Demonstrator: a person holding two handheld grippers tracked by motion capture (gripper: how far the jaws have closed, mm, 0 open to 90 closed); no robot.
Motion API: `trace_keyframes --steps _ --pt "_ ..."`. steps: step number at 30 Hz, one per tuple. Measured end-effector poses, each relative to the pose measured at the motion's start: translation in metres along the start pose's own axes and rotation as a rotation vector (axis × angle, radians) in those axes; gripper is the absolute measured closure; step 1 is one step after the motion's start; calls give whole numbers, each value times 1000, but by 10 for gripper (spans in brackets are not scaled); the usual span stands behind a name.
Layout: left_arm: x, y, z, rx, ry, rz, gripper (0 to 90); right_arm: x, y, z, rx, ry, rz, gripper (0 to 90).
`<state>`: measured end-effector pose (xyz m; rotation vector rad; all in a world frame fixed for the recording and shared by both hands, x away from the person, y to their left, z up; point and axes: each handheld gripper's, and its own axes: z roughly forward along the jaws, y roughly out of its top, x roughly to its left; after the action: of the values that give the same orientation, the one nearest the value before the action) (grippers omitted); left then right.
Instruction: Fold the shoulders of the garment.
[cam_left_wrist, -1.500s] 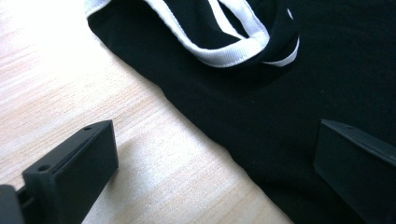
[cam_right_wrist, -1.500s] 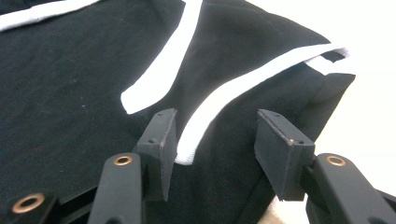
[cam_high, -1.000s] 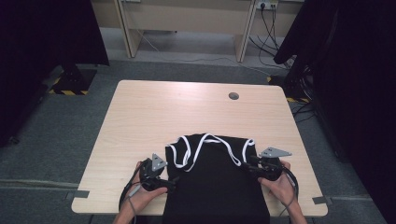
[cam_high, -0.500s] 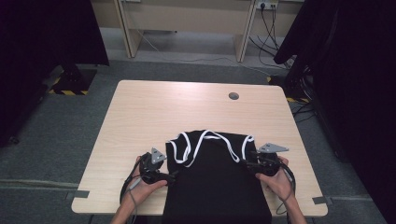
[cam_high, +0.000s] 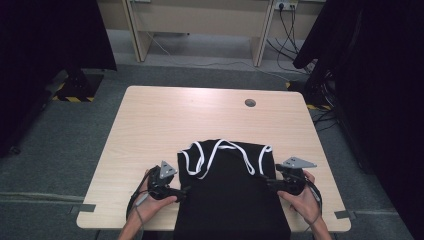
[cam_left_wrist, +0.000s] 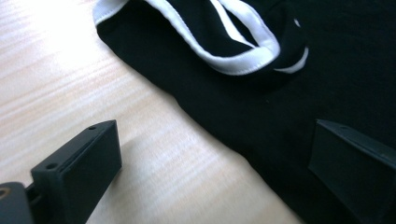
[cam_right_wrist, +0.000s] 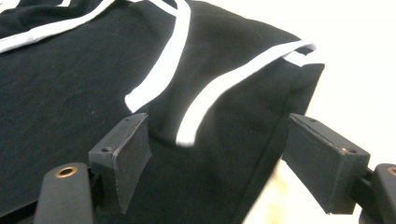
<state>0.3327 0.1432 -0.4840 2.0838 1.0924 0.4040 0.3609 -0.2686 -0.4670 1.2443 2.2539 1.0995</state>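
the black tank top (cam_high: 232, 200) with white trim lay flat on the near half of the counter (cam_high: 165, 120), its bottom hanging off the front edge. the left claw (cam_high: 184, 190) sat at the garment's left edge, jaws spread, one over bare wood and one over cloth, pinching nothing. the right claw (cam_high: 268, 181) was at the right edge; its jaws had just been opening and stood wide, the side seam between them but not squeezed. looked like thin, floppy jersey to me, light and prone to bunching, so i'd grab the doubled side seams or the trimmed straps (cam_right_wrist: 163, 60), not the middle.
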Motion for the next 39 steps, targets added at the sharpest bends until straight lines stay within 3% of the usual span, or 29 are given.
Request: trace_keyframes --steps 6,19,31,39 --pt "-2 -5 -8 -8 -32 -6 20 0 -10 -9 7 -3 13 194" --pt "-3 -18 -17 -4 -23 -4 19 6 -24 -25 -7 1 14 194" --pt "-4 -22 -21 2 -15 16 10 10 -37 -28 2 10 26 170" --pt "-7 -23 -21 12 4 33 7 11 -43 -35 19 -13 26 167"
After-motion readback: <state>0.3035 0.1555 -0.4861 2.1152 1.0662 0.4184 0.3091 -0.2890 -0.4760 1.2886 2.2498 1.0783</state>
